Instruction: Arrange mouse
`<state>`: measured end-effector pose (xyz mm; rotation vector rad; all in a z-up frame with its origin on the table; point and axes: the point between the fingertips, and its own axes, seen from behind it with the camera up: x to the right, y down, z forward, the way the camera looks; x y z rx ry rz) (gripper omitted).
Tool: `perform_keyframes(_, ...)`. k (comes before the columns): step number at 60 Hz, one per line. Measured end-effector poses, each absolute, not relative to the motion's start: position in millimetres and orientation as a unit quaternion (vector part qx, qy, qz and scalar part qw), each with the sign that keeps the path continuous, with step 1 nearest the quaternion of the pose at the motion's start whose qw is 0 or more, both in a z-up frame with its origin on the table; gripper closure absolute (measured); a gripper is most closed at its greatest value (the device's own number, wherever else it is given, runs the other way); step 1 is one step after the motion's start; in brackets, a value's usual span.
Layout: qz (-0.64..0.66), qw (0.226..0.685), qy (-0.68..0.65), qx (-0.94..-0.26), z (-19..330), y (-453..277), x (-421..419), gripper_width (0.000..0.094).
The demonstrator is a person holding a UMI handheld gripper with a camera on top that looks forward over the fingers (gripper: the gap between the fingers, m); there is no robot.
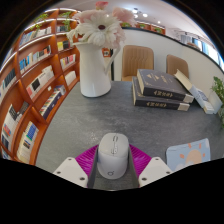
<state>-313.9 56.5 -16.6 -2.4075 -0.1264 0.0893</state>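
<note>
Mouse (113,156), grey-white, was seen on the table (90,125) between the gripper (113,170) fingers, pink pads close at both sides; grip could not be confirmed. Stacked books (162,90) beyond; lettering unreadable.

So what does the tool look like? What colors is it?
The tool has two pale, whitish fingers, blocky in shape, one at each side. Each finger wears a bright magenta pad on its inner face. No cables, writing or markings show on it, and no hand or sleeve is in view.
</note>
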Motion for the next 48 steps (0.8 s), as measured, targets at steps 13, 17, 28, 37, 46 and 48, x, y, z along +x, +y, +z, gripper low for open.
perform_keyframes(13, 0.040, 0.332, -0.054, -0.941, -17.8, 53.9, -312.4, 0.0558)
perform_keyframes(17, 0.042, 0.323, -0.054, -0.944, -16.2, 53.7, -312.6, 0.0559)
perform_keyframes(28, 0.041, 0.382, -0.086, -0.919, 71.5, 66.6, -303.4, 0.0556)
perform_keyframes(37, 0.012, 0.484, -0.089, -0.870, 209.5, 80.5, -257.6, 0.0558)
perform_keyframes(46, -0.026, 0.566, -0.067, -0.821, 315.1, 76.9, -181.0, 0.0560)
perform_keyframes(48, -0.035, 0.572, -0.067, -0.817, 324.0, 73.2, -163.1, 0.0561)
